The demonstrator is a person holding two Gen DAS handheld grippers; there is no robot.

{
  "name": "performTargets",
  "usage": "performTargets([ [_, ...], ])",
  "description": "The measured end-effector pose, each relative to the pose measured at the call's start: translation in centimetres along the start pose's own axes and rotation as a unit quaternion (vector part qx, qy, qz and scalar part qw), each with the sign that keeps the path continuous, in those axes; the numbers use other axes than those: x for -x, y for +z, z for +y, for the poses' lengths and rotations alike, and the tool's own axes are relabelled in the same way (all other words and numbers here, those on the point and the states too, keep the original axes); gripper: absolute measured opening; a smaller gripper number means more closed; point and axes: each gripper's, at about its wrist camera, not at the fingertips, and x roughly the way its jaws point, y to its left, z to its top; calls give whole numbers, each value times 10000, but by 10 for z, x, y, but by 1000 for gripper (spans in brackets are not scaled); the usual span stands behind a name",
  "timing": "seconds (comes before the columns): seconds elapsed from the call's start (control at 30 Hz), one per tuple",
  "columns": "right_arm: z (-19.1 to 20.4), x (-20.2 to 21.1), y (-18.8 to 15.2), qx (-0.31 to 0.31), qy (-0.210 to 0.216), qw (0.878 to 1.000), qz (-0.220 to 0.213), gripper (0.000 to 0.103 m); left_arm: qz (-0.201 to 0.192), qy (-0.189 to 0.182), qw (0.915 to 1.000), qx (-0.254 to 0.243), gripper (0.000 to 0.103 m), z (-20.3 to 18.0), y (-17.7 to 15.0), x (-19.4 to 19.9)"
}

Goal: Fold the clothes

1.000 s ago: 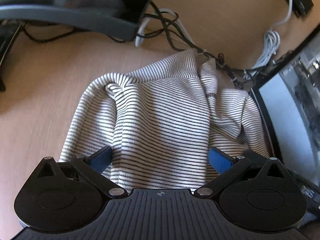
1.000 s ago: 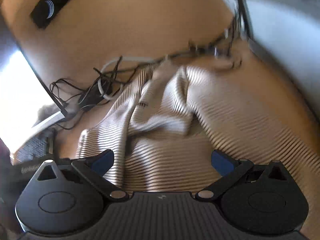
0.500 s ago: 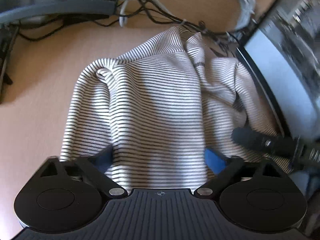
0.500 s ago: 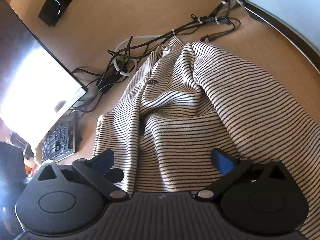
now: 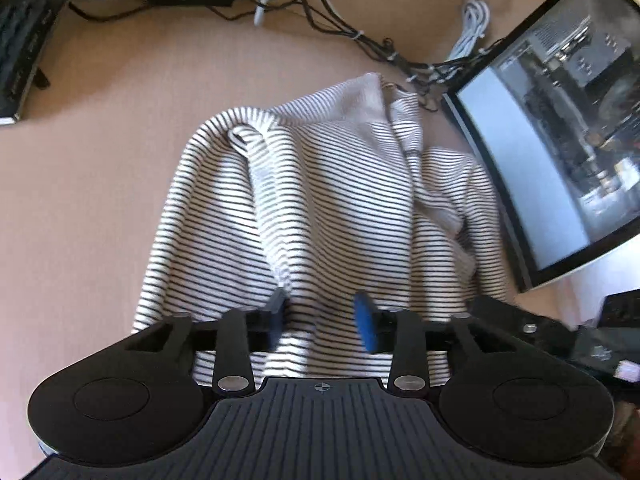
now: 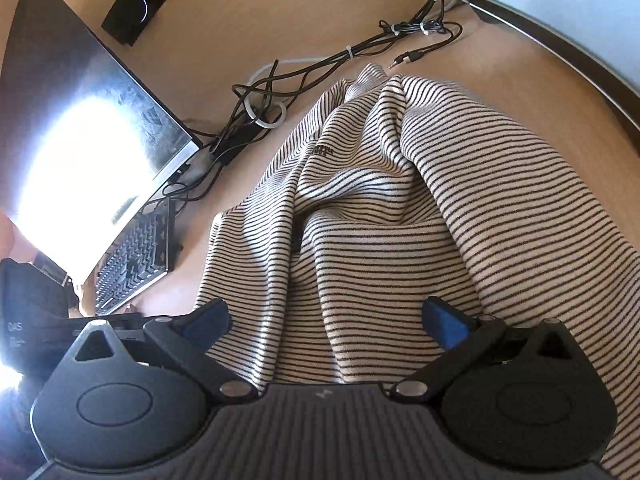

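Note:
A white shirt with thin black stripes [image 5: 340, 208] lies crumpled on a tan wooden desk [image 5: 100, 184]. My left gripper [image 5: 320, 322] hovers at the shirt's near edge. Its jaws are closing, about half apart, with a ridge of striped cloth between the blue pads [image 5: 366, 328], which do not visibly pinch it. In the right wrist view the same shirt [image 6: 400, 208] shows a small dark label near its collar. My right gripper [image 6: 326, 320] stands open and wide over the shirt's near part, its fingers on either side of a raised fold.
A monitor [image 5: 560, 140] stands right of the shirt, with bundled cables [image 5: 340, 28] behind it. A keyboard [image 5: 20, 48] lies far left. The right wrist view shows a bright monitor [image 6: 88, 128], a keyboard [image 6: 132, 256], tangled cables [image 6: 260, 112] and a black speaker [image 6: 140, 4].
The left gripper's jaws have drawn in from wide open to about half apart around a fold of the shirt. Both views have shifted across the shirt. The right gripper stays wide open.

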Motion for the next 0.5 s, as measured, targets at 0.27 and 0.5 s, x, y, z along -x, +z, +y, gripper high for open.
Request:
performTargets([
  [0.27,-1,-1,1,-69,-11,10000,-27,103,110,315,9985,-437,14,-14,-1,-10],
  [0.5,2,-1,4,112,-66,9998,146,103,-997,309,9915,773,10,30,35,40],
])
